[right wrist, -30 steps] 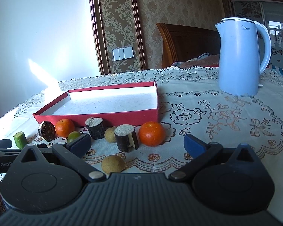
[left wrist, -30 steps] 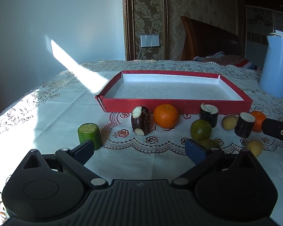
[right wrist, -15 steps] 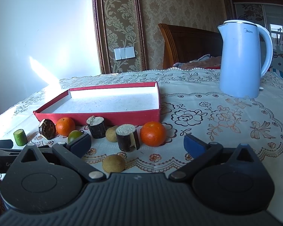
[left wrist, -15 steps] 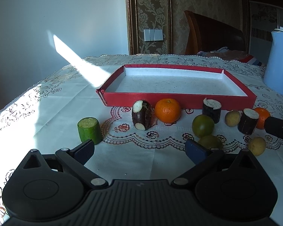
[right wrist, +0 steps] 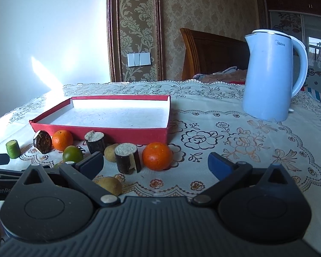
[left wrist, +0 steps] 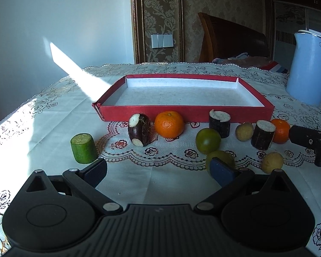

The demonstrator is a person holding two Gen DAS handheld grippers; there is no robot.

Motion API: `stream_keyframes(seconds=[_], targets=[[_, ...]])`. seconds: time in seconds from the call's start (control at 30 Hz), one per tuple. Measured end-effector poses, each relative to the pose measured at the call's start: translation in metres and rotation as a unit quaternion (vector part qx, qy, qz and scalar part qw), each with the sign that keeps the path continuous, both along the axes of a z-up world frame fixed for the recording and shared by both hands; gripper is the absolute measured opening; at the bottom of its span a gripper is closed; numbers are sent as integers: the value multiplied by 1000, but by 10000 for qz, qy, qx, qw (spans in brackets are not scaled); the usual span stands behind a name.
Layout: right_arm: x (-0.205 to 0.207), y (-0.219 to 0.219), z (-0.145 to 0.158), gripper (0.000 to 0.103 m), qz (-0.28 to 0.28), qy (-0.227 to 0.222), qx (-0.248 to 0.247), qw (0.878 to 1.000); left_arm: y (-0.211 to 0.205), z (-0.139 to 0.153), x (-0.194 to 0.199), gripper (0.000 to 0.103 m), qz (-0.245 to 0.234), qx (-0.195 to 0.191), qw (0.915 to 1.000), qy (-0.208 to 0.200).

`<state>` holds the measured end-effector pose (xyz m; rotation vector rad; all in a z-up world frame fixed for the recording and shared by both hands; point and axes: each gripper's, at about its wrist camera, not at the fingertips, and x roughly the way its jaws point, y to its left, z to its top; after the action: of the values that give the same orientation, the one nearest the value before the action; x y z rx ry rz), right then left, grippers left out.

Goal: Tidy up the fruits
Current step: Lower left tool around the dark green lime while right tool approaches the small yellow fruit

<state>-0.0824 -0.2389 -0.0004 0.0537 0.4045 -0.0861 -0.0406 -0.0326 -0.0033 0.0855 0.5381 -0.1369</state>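
Observation:
An empty red tray (left wrist: pixel 182 113) (right wrist: pixel 126 136) lies on the tablecloth. In front of it lie two oranges (left wrist: pixel 169 124) (right wrist: pixel 157 156), a green citrus (left wrist: pixel 208 140), dark sugarcane pieces (left wrist: pixel 220 123) (right wrist: pixel 126 157), a green sugarcane piece (left wrist: pixel 83 147), a dark round piece (left wrist: pixel 139 132) and small brown fruits (left wrist: pixel 272 162) (right wrist: pixel 110 185). My left gripper (left wrist: pixel 158 171) is open and empty, low in front of the fruit row. My right gripper (right wrist: pixel 156 163) is open and empty, just before the right orange.
A light blue kettle (right wrist: pixel 271 75) (left wrist: pixel 308 68) stands at the right behind the fruits. A wooden chair (right wrist: pixel 211 55) is beyond the table's far edge. The table's left edge (left wrist: pixel 8 120) lies in sunlight. The right gripper's finger (left wrist: pixel 310 138) shows at the left view's right side.
Both grippers have risen and tilted slightly; the scene sits lower in both views. Nothing on the table has moved, and both grippers stay open.

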Motion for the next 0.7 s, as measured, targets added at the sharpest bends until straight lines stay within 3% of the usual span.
stream_keyframes(seconds=[0.2,0.4,0.7], targets=[[5,-15,-1,93,225,148,63,9996,-2,1,-13,103,-145,-167,9996,-148],[4,-27,-7,91,184,200,310,9992,-17,7,-21,103,-405,-73,9987,-315],[-3,-32,-7,85,277,282,327,9987,-33,-1,12,102,-310,-27,9992,232]])
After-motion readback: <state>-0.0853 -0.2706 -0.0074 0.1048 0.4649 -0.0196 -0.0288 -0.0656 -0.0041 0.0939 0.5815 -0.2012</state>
